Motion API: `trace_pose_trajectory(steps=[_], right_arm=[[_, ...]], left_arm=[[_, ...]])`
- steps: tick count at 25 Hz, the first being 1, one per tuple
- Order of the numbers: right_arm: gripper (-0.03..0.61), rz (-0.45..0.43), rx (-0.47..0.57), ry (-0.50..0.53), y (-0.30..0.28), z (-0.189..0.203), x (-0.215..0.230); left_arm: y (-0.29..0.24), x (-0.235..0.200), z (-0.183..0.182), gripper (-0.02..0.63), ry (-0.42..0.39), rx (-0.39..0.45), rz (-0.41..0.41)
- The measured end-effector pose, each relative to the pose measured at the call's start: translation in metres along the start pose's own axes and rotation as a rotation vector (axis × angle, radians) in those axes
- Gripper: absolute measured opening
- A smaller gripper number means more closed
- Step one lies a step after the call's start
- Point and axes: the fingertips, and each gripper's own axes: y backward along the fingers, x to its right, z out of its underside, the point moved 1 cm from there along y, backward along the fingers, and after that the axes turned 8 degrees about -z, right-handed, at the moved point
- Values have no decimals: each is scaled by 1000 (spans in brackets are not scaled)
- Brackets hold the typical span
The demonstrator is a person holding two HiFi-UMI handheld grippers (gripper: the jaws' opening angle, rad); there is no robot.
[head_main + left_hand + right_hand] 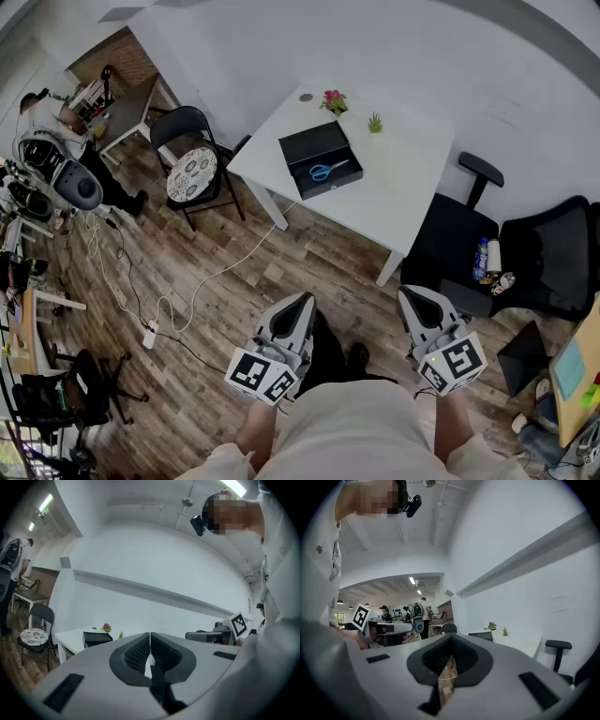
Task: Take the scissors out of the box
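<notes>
Head view. The blue-handled scissors (323, 172) lie flat in the open black box (302, 141). The box stands on the white table (403, 178), near the edge that faces the person, with a pink flower (334, 100) and a small green plant (375, 123) just behind it. A folding chair (192, 169) stands beside the table's left corner. A white cable (217, 272) crosses the wooden floor between person and table.

Likely hazards: the cable may catch a foot on the approach; jaws that arrive pressed together cannot take the handles; a pinch on the thin blades may slip, or drag the box along.

The left gripper (302, 302) and right gripper (412, 295) are both held at the waist, jaws pressed together on nothing. The scissors are well apart from both, ahead of them and more in line with the left one.
</notes>
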Motion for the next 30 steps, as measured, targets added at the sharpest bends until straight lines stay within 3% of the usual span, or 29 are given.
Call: trace_pose_trajectory(steps=[12, 22, 30], right_arm=[[3, -3, -13, 26, -1, 2, -8], [6, -47, -4, -10, -37, 3, -10], [18, -77, -23, 10, -71, -8, -8]], left_arm=[[3, 5, 0, 21, -43, -14, 7], [8, -31, 1, 23, -57, -27, -67], [-13, -58, -5, 25, -36, -29, -51]])
